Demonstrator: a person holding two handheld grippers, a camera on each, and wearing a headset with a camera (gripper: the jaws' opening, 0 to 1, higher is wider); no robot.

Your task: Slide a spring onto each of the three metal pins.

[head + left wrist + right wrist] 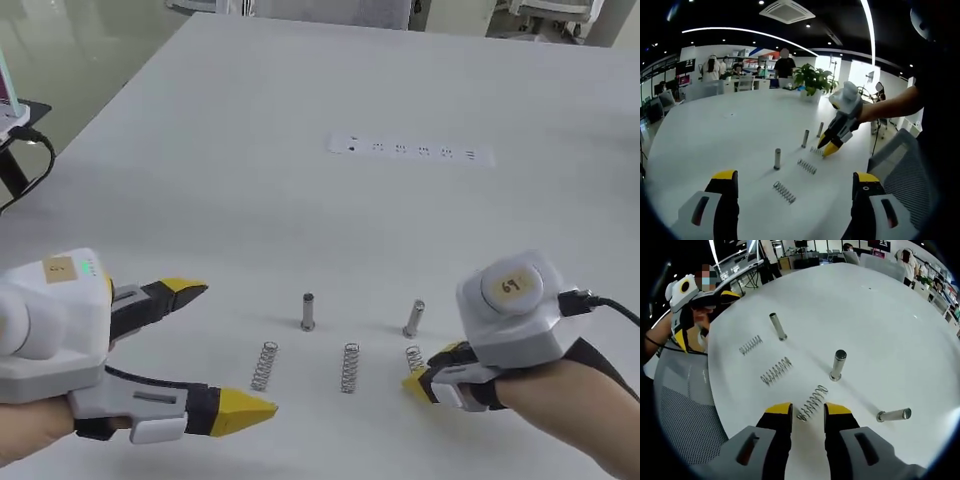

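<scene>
Surface: white table [300,200], matte, with an open-plan office behind it.
Left gripper [225,348]: well left of the middle spring [349,367], jaws spread wide and holding nothing.
Left spring [264,365]: lies flat just left of the middle spring, in front of the left gripper's open jaws and touching neither.
Left pin [308,311]: stands upright a little beyond the middle spring and to its left.
Middle pin [414,318]: stands beyond the middle spring and to its right.
Right spring [812,402]: lies flat just right of the middle spring, with its near end in the gap at the right gripper's tips.
Right gripper [808,408]: right of the middle spring, low over the table, jaws a narrow gap apart and not pressed on the coil.
Right pin [894,414]: farther right of the middle spring than the middle pin, close beside the right gripper.
Edges: the table's near edge runs just behind both grippers, on the person's side of the middle spring. In the right gripper view a mesh chair [685,405] sits past that edge.
Open room: bare tabletop stretches beyond the middle spring to a power strip [410,150] well beyond the pins.
</scene>
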